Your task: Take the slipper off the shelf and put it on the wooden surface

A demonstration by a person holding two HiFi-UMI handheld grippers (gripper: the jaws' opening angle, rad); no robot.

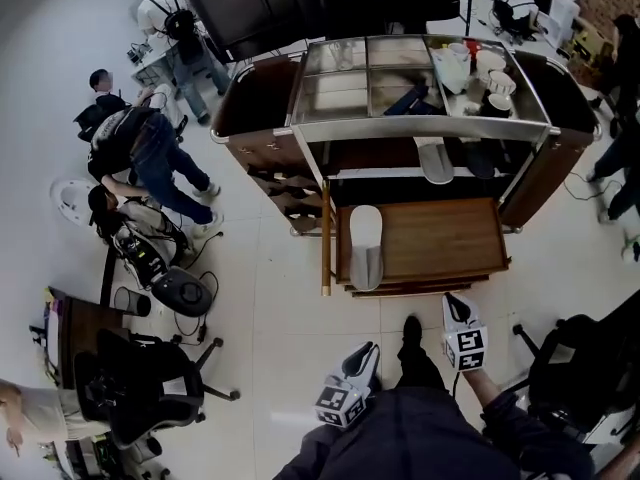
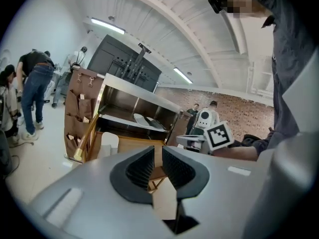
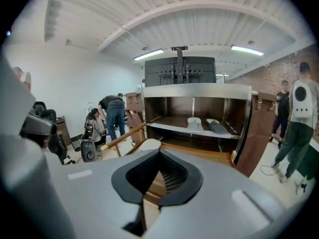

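Observation:
A white slipper (image 1: 365, 243) (image 3: 147, 144) (image 2: 108, 142) lies at the left end of the cart's pull-out wooden surface (image 1: 440, 238). On the shelf (image 1: 385, 173) above it rest a second pale slipper (image 1: 435, 160) (image 3: 193, 123) and a dark one (image 1: 480, 158) (image 3: 217, 126). My left gripper (image 1: 368, 351) (image 2: 157, 156) hangs low in front of the cart, its jaws a narrow gap apart and empty. My right gripper (image 1: 452, 303) (image 3: 159, 158) is just before the wooden surface's front edge, shut on nothing.
The cart's top tray (image 1: 400, 78) holds cups and dishes (image 1: 485, 73). A brass handle rail (image 1: 325, 238) runs down the cart's left side. Several people (image 1: 150, 138) work at the left, near office chairs (image 1: 150, 388) and gear. A dark chair (image 1: 575, 368) stands at my right.

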